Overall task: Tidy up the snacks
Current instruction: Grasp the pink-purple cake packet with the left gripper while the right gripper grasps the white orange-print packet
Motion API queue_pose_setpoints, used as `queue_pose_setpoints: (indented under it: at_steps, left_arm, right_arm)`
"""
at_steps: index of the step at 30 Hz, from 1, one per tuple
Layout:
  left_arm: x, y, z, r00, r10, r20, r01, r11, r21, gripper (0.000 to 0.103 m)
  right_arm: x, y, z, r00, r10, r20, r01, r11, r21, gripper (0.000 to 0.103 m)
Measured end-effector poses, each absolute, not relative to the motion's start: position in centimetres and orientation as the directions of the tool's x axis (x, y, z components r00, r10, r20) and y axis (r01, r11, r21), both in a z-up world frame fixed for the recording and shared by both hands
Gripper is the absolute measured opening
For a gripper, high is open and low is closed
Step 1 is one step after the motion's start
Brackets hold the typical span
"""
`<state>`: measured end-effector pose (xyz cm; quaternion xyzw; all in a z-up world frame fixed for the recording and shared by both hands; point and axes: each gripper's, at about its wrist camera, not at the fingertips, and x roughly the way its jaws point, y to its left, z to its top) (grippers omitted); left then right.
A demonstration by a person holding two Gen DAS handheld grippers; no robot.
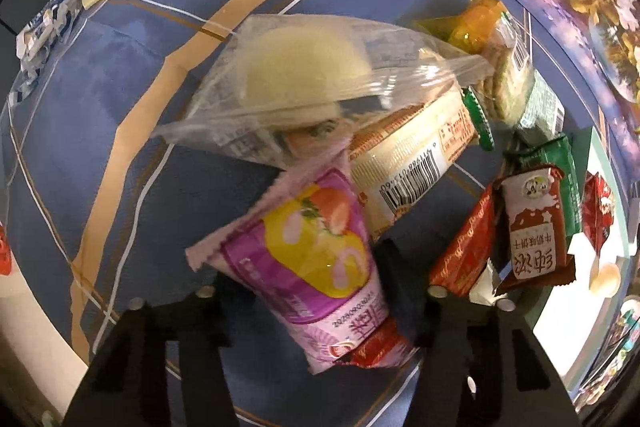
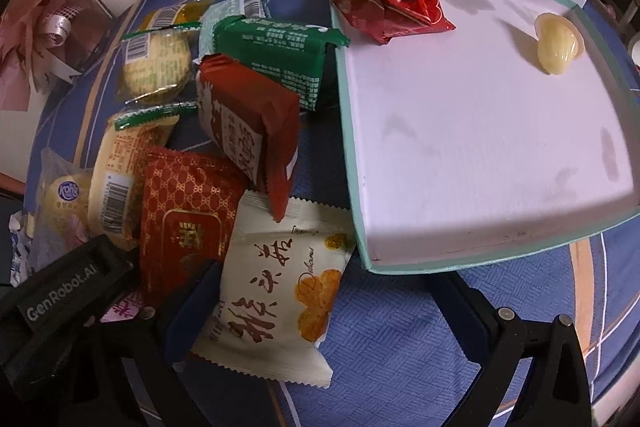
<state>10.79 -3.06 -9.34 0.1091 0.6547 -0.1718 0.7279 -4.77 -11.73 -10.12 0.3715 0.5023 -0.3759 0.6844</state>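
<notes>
Now left gripper fingers clamp the purple packet; right gripper is spread, empty. Lift clear of the pile, drop into the tray.

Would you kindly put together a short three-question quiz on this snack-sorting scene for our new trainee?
1. True or false: the white box already holds a red packet and a pale yellow candy.
2. Which packet sits between the fingers of the left gripper? A) green B) pink-purple C) cream
3. Fill in: the cream packet with printed biscuits lies ____ the box, on the blue cloth.

Key: 1 true. 2 B, the pink-purple packet. 3 outside, touching the box's near corner; the right gripper is open.
</notes>
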Motion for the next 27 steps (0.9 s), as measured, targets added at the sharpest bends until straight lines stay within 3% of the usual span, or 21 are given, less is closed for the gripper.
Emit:
queue_pose_setpoints:
  at_steps: [10, 12, 17, 22, 27]
  left_arm:
    - [7.4, -3.5, -9.2, 0.108, -0.070, -0.992, 0.442, 0.897, -0.015, 0.050]
    - [7.0, -3.5, -9.1, 0.106, -0.068, -0.992, 0.447, 0.895, -0.014, 0.050]
    - [6.1, -3.7, -9.4, 0.104, -0.064, -0.992, 0.461, 0.887, -0.009, 0.048]
    - [5.8, -3.1, -9.2, 0.091, -0.068, -0.994, 0.455, 0.890, -0.019, 0.046]
    - [7.0, -2.3, -9.1, 0.077, -0.083, -0.994, 0.440, 0.897, -0.040, 0.044]
  right_arm:
    - [-6.1, -9.9, -10.0, 0.152, -0.184, -0.971, 0.867, 0.497, 0.042, 0.074]
    - [-6.1, -9.7, -9.9, 0.151, -0.186, -0.971, 0.861, 0.507, 0.037, 0.064]
    - [-5.5, -8.6, -9.7, 0.158, -0.185, -0.970, 0.837, 0.546, 0.032, 0.057]
    - [-5.3, -7.4, -9.5, 0.159, -0.169, -0.973, 0.818, 0.574, 0.034, 0.056]
    - [-5.7, -6.9, -8.9, 0.231, -0.099, -0.968, 0.817, 0.560, 0.138, 0.055]
